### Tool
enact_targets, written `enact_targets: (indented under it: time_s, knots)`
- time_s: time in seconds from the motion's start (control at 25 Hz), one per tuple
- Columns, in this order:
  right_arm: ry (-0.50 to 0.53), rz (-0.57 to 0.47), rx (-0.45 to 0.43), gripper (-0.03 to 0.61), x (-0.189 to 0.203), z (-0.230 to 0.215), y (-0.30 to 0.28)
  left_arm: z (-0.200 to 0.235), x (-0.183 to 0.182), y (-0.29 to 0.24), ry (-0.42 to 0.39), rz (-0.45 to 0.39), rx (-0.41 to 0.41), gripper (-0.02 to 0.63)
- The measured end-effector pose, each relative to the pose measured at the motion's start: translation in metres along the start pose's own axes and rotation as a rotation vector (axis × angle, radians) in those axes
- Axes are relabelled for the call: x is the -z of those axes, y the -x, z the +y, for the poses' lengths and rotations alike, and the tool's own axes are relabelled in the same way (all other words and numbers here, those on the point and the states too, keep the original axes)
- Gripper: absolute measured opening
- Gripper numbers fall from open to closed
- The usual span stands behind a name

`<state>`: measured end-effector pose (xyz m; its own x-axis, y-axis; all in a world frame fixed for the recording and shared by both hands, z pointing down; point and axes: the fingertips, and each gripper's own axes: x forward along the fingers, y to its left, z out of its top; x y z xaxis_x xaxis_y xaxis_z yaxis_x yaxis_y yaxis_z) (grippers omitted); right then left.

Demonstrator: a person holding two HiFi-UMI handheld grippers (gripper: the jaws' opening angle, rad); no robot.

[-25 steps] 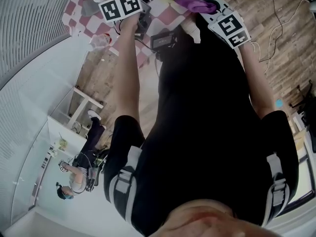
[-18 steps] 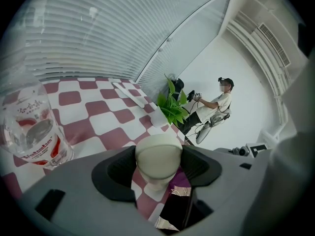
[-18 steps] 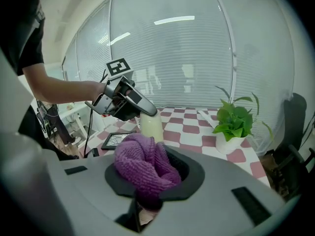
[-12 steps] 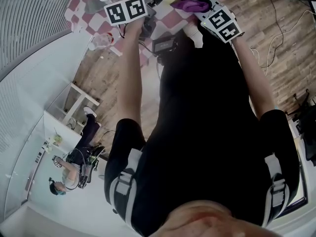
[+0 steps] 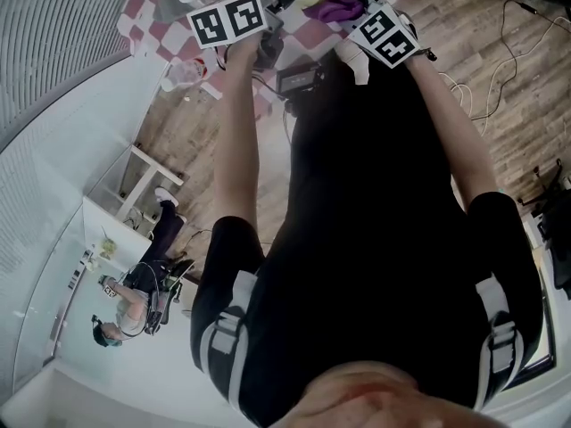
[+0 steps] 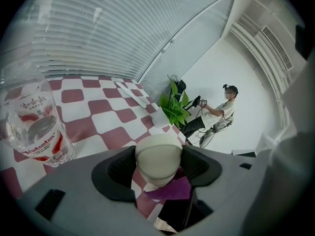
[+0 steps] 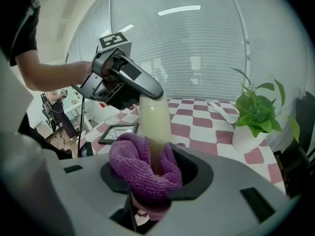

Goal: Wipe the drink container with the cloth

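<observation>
My left tool point(image 7: 147, 93) clamps the cream plastic drink bottle point(image 7: 155, 117) over the checked worktop point(image 7: 197, 119), and my right tool point(image 7: 157, 176), jaws just opening, barely pinches the purple terry cloth point(image 7: 140, 168) at the bottle's base, so the cloth could drop.

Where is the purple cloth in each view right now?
Head view: purple cloth at the top edge, right of centre.
Left gripper view: purple cloth at bottom centre, below the cream bottle.
Right gripper view: purple cloth low, left of centre, before the cream bottle.
Shared landmark: the checked tabletop.
</observation>
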<state>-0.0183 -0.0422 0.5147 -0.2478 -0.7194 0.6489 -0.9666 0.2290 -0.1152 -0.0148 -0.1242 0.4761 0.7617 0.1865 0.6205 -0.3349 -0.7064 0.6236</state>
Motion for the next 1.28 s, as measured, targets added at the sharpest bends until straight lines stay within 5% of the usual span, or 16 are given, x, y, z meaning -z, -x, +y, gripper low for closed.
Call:
enact_targets:
  time_s: [0.64,1.28]
  knots:
    - [0.038,0.076,-0.04,0.302,0.022,0.0,-0.048,0.0,-0.001,0.0,-0.002,-0.012,-0.012,0.302]
    - [0.126,0.126,-0.037,0.344,0.054,-0.002,-0.071,0.0,-0.001,-0.001,-0.012,0.001,-0.017,0.302]
